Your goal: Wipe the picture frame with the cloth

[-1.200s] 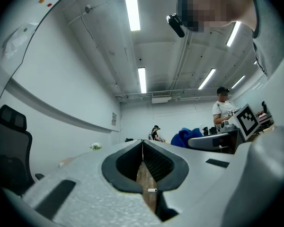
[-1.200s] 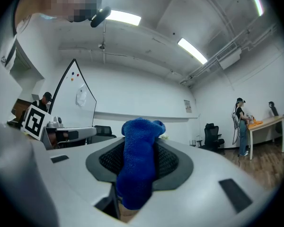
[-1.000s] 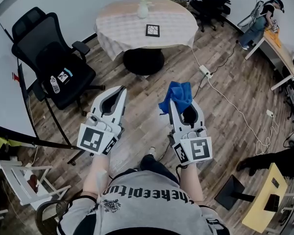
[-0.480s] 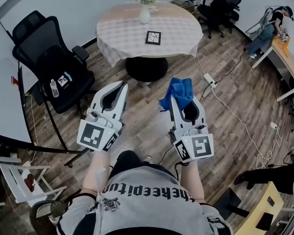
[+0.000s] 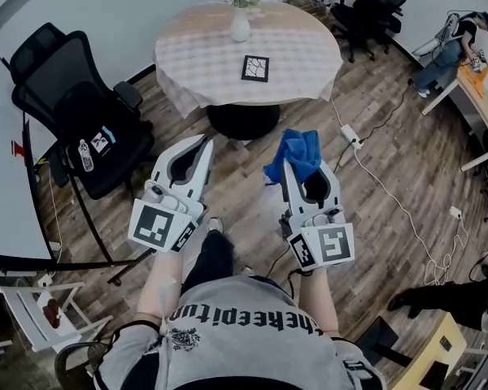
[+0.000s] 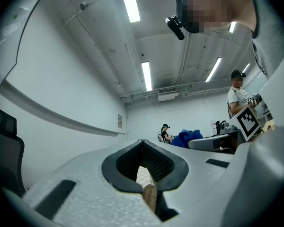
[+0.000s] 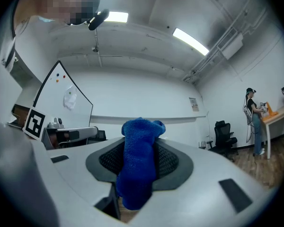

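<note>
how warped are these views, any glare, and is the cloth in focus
Head view: mild fisheye, floor boards bow round the table. Left gripper view: black round border, ceiling lights glare white. Right gripper view: same border, cloth weave sharp.

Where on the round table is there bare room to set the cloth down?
Round cloth-covered table: the left half is bare, bordered by the white flower vase and the small black picture frame. A narrower bare strip lies right of the frame. Busiest: the middle.

Cloth (image 7: 137, 160) fuzzy (terry-like weave); floor (image 5: 246, 181) matt wood.
</note>
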The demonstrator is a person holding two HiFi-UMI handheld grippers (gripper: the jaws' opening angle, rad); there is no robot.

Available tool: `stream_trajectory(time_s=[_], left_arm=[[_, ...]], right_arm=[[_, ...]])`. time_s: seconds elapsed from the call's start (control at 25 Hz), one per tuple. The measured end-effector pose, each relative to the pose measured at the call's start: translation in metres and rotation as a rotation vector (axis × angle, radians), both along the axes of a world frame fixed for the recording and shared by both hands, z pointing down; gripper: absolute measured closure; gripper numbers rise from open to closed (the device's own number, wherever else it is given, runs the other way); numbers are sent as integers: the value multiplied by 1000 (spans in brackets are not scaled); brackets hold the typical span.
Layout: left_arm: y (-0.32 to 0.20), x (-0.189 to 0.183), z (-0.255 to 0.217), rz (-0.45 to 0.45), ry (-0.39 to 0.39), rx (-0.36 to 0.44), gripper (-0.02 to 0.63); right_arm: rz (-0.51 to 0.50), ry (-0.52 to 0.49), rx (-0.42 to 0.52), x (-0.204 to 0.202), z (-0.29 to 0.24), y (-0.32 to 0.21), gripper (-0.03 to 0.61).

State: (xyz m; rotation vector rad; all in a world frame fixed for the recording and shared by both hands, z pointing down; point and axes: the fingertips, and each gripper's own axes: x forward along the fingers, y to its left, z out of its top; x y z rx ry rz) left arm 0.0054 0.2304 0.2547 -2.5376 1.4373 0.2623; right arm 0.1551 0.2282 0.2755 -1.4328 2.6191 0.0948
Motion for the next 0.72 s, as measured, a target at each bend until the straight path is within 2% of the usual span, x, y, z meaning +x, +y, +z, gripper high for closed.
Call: stream_trajectory(time_s=[0.44, 0.72], left_arm=[[-108, -31, -7, 76, -11, 4, 598], [-159, -53, -6, 133, -12, 3, 598]], right_arm=[[65, -8, 1, -37, -5, -97, 428], [104, -15, 1, -64, -4, -143, 428]])
